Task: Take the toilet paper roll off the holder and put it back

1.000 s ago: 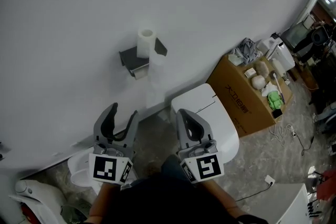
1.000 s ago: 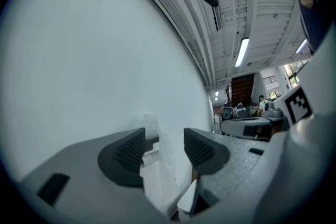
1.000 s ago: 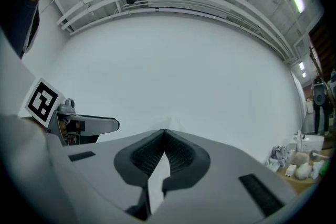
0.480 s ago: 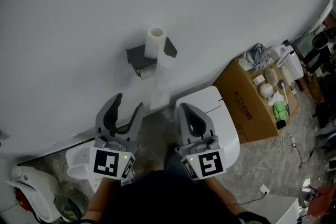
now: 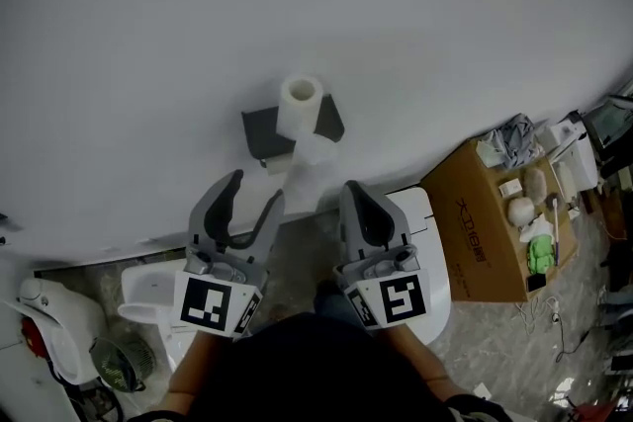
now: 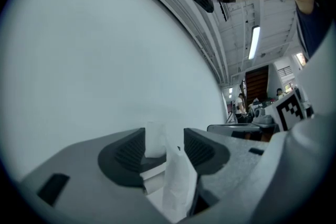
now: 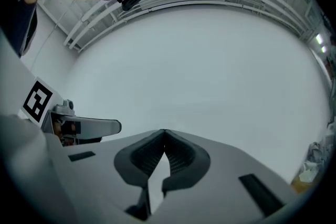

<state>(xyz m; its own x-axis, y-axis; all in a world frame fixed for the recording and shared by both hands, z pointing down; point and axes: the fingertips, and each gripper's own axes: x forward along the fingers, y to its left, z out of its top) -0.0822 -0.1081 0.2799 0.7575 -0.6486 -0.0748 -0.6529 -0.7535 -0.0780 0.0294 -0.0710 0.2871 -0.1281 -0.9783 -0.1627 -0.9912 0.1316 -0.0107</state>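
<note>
White toilet paper roll [image 5: 300, 104] stands upright on the dark holder [image 5: 259, 126]. The left gripper [image 5: 255, 187] is spread and empty, and the right gripper [image 5: 354, 190] is clenched on nothing. The left should straddle the roll squarely, then squeeze gently.

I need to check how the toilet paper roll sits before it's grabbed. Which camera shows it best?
The head view: the toilet paper roll stands upright on its dark holder, whole, its tail hanging down. The left gripper view shows it only partly, beyond the open jaws. The right gripper view shows mostly wall, no roll.
</note>
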